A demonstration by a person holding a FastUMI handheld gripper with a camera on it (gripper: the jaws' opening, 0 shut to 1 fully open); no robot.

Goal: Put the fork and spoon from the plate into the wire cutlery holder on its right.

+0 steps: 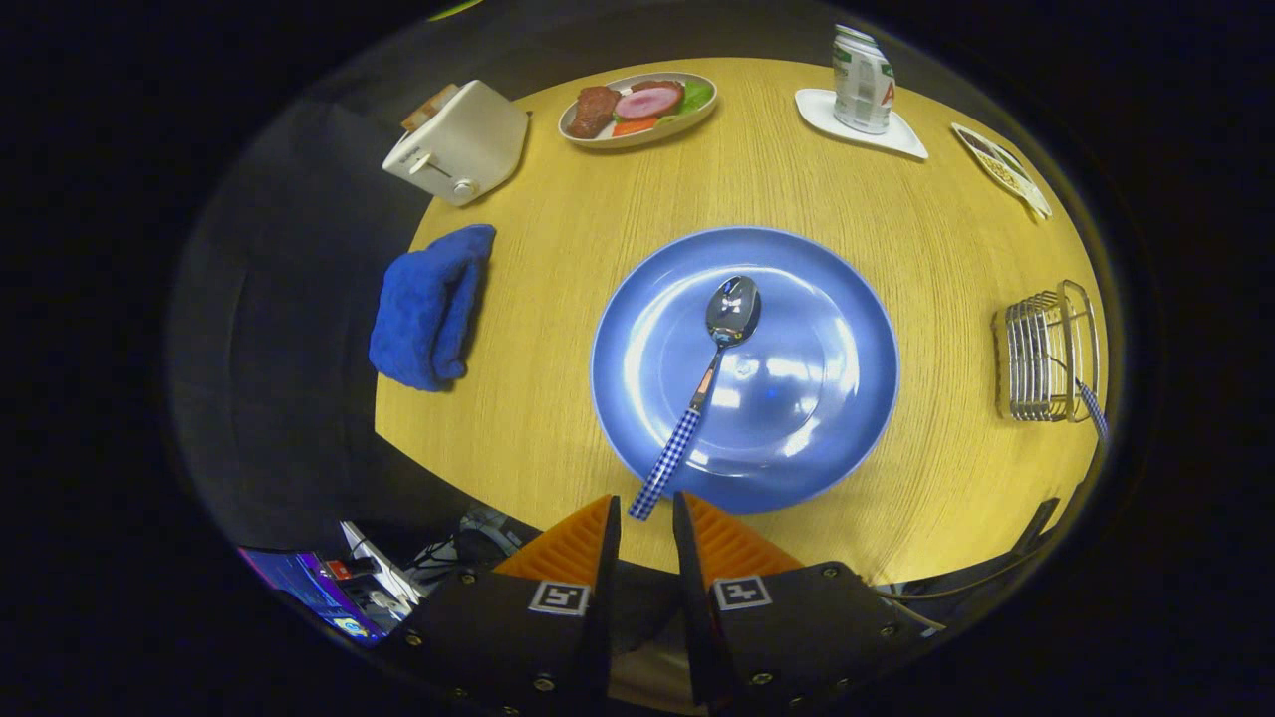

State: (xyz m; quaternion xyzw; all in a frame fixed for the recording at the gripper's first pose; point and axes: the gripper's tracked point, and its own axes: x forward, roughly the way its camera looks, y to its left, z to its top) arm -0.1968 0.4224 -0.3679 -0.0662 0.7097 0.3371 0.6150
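Spoon (719, 344) with checked handle, lying bowl-up on the blue plate (847, 299), handle end projecting over the near rim toward the gripper (646, 513). Orange fingers (573, 543) slightly parted, grasping nothing, handle tip just ahead of their gap. Wire cutlery holder (1046, 358) right of plate, a checked handle (1094, 408) at its far side. Beyond: toaster (460, 141), blue cloth (430, 304), food dish (637, 108), can (863, 80).

Gripper-mounted fisheye, high over the round table (558, 329), angled down along the gripper (645, 518)
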